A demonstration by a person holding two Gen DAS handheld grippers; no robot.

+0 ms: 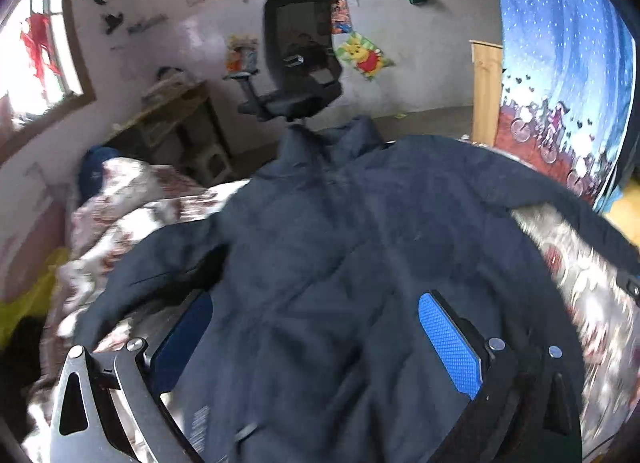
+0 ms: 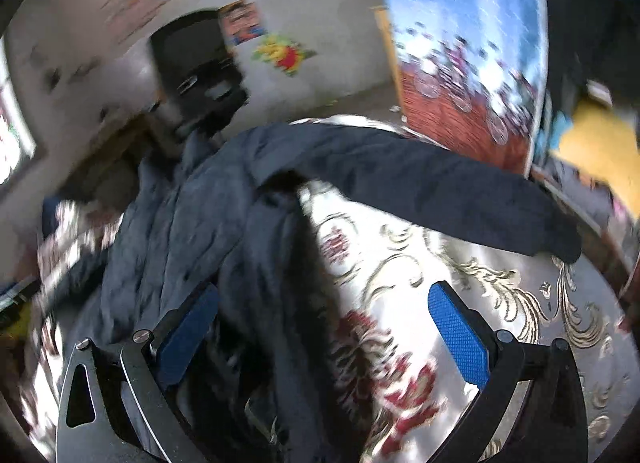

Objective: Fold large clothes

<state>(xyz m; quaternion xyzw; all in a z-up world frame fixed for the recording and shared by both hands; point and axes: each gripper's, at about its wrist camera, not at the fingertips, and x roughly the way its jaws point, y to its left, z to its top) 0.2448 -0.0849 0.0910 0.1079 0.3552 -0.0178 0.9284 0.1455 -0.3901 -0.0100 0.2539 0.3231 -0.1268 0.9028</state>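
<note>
- One dark navy jacket (image 1: 320, 231) lay spread across one bed covered by a white quilt (image 2: 400, 263) with red flowers and gold scrolls; the jacket filled the centre and lower part of the left wrist view.
- Two sleeves showed: one (image 1: 132, 283) ran toward the lower left of the left wrist frame, and the other (image 2: 440, 187) stretched from the centre to the right edge of the right wrist frame, lying flat on the quilt.
- Two grippers were counted, each with two blue-padded fingers.
- The left gripper (image 1: 316, 339) was spread wide, its fingers (image 1: 448, 339) apart over the lower body of the jacket, which filled the gap between them; whether the pads touched the cloth could not be told.
- The right gripper (image 2: 324, 335) was also spread wide, at the jacket's edge: its left pad (image 2: 188, 327) sat over dark cloth, while its right pad (image 2: 460, 335) sat over bare quilt, below the stretched sleeve and apart from it.
- One black office chair (image 1: 300, 59) stood beyond the jacket's collar in the upper centre of the left wrist frame.
- One blue patterned curtain (image 1: 560, 63) hung at the upper right.
- One window (image 1: 28, 55) glowed at the upper left.
- Both views were blurred, the right more so.
</note>
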